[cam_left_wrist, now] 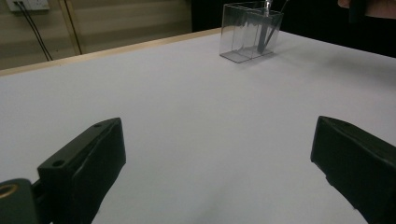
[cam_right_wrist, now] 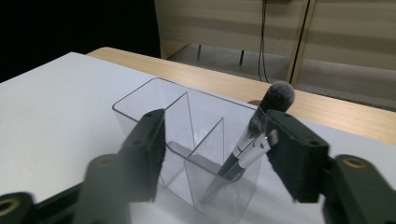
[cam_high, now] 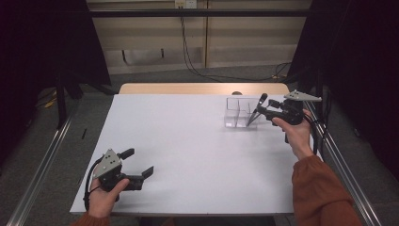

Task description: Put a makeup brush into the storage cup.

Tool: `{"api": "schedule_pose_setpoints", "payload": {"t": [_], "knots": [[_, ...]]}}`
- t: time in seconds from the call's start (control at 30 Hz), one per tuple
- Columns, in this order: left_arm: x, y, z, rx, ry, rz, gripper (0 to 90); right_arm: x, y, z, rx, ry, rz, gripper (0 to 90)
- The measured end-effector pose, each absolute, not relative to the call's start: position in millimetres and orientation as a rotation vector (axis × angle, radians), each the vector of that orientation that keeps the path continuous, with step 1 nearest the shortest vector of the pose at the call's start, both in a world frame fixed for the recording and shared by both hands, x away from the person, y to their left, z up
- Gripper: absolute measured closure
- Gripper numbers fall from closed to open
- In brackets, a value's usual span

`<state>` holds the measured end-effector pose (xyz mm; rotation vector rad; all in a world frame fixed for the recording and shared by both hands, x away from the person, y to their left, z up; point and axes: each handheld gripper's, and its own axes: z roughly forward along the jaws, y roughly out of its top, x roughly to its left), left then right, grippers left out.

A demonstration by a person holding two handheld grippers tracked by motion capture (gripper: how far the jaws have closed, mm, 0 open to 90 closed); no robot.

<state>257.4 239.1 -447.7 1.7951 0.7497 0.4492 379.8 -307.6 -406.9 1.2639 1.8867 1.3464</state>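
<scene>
The white table (cam_high: 188,155) spreads in front of me, its far edge backed by a strip of pale wood. Most of its surface is bare.

My right forearm, in a rust-orange sleeve (cam_high: 320,193), reaches up along the right side of the table.

The clear organizer (cam_high: 240,113) stands near the far right corner of the table, upright, with thin walls splitting it into compartments. In the right gripper view (cam_right_wrist: 154,105) it sits directly under and between my jaws.

My left gripper (cam_high: 139,165) rests low at the near left corner of the table, held in my left hand (cam_high: 106,197). Its jaws stand wide apart with nothing between them, and in the left gripper view the organizer (cam_left_wrist: 250,32) is far off across the bare table.

My right gripper (cam_high: 263,110) hovers at the organizer's right side, held in my right hand (cam_high: 296,134). Its jaws are spread, one on each side of the box.

The makeup brush (cam_right_wrist: 254,140) leans inside the near right compartment, handle down, its soft grey tip rising above the rim. It lies just beside my right-hand jaw; I cannot tell whether they touch. The other jaw is well clear of it, so the brush is released, not pinched.
</scene>
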Motion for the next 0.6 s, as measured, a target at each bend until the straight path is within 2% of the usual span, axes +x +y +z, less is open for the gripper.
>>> {"api": "schedule_pose_setpoints", "payload": {"t": [0.2,0.6], "knots": [[258.3,239.0,-447.9,1.796,0.748,0.448,3.1,380.2,-309.8,-407.5,1.289,1.886,1.322,17.2],[259.2,237.9,-446.7,1.778,0.759,0.460,3.2,376.7,-312.3,-411.0,1.278,1.862,1.357,2.1]]}}
